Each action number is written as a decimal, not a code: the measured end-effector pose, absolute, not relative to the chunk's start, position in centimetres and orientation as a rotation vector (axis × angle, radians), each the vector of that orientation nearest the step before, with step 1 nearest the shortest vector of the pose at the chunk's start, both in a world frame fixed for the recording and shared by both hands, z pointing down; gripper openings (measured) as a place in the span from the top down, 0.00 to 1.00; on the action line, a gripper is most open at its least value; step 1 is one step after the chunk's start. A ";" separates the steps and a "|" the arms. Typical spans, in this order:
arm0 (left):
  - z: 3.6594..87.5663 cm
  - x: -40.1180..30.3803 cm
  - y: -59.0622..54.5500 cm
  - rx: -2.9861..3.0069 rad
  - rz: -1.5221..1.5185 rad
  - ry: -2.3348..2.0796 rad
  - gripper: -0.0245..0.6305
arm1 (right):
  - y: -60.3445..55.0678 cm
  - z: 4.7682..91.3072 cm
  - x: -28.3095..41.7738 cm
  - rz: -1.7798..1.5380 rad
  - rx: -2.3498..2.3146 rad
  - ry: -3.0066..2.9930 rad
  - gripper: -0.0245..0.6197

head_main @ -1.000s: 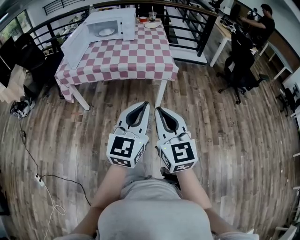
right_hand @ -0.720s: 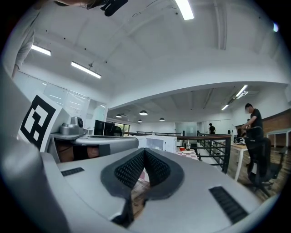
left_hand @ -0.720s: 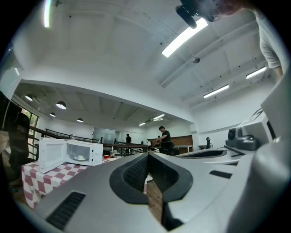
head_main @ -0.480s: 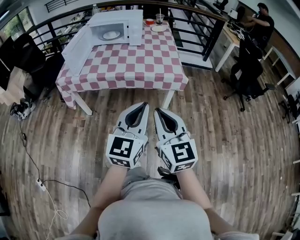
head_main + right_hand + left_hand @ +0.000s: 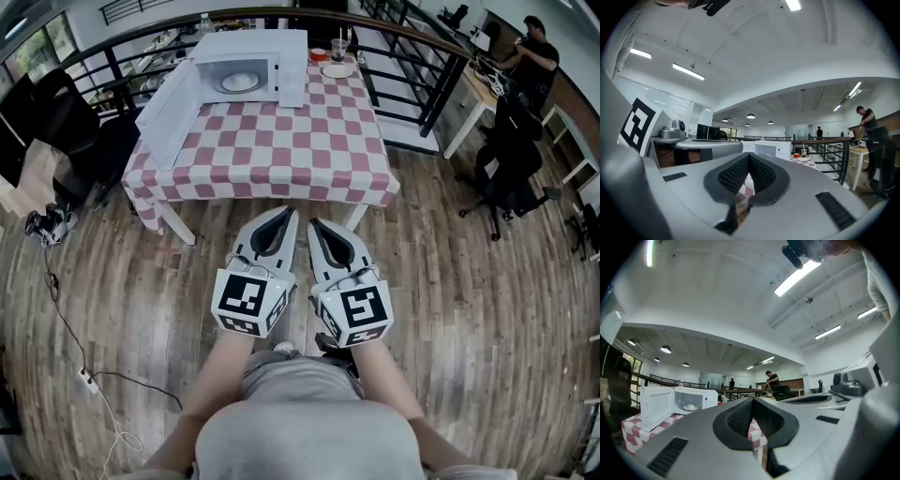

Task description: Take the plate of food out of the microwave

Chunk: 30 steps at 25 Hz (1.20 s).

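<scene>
Both grippers are out in front of your body, side by side and pointing level toward the table (image 5: 272, 155). Neither has reached its near edge.

- Left gripper (image 5: 287, 212): jaws pressed together, pads meeting at the tip, nothing between them
- Right gripper (image 5: 314, 223): the same, closed and empty
- The two sit just beside each other over the wood floor (image 5: 450, 309) and touch nothing on the table

Task item:
- The plate (image 5: 239, 82), with pale food on it, is inside the microwave (image 5: 253, 42), resting in the cavity
- The microwave stands at the far left of the table
- Its door (image 5: 173, 108) is swung wide open to the left
- The plate is well apart from both of your grippers

Other items:
- A cup (image 5: 338, 47), a red bowl (image 5: 319, 54) and a saucer (image 5: 337, 70) sit close together at the far right of the table, beside the microwave
- A red-and-white checked cloth (image 5: 309, 178) covers the table
- A black railing (image 5: 412, 56) runs behind it
- A black chair (image 5: 89, 141) stands left of the table
- A person (image 5: 534, 56) is at a desk (image 5: 473, 89), far right
</scene>
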<state>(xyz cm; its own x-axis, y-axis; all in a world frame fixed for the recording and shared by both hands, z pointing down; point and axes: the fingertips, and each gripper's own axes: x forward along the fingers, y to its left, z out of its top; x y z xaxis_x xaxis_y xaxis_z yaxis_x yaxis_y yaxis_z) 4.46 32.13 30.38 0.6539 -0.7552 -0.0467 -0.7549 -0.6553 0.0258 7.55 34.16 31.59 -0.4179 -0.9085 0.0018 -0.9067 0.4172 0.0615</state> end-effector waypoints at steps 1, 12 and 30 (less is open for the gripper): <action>30.3 4.1 31.4 2.851 -0.090 -1.307 0.96 | 33.6 31.5 7.3 -0.084 1.678 -2.613 0.92; 30.1 2.7 26.8 2.834 -0.103 -1.331 0.96 | 29.0 30.9 6.3 -0.118 1.695 -2.604 0.92; 31.4 2.3 18.5 2.783 -0.062 -1.372 0.96 | 20.4 32.4 6.6 -0.047 1.659 -2.631 0.92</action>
<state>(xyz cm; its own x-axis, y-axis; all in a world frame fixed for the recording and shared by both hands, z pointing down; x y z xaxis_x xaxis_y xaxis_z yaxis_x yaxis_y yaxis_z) 2.28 18.51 31.40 0.6083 -0.7935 -0.0191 -0.7919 -0.6084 0.0521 6.64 20.39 32.37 -0.4305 -0.9025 0.0099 -0.9016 0.4306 0.0422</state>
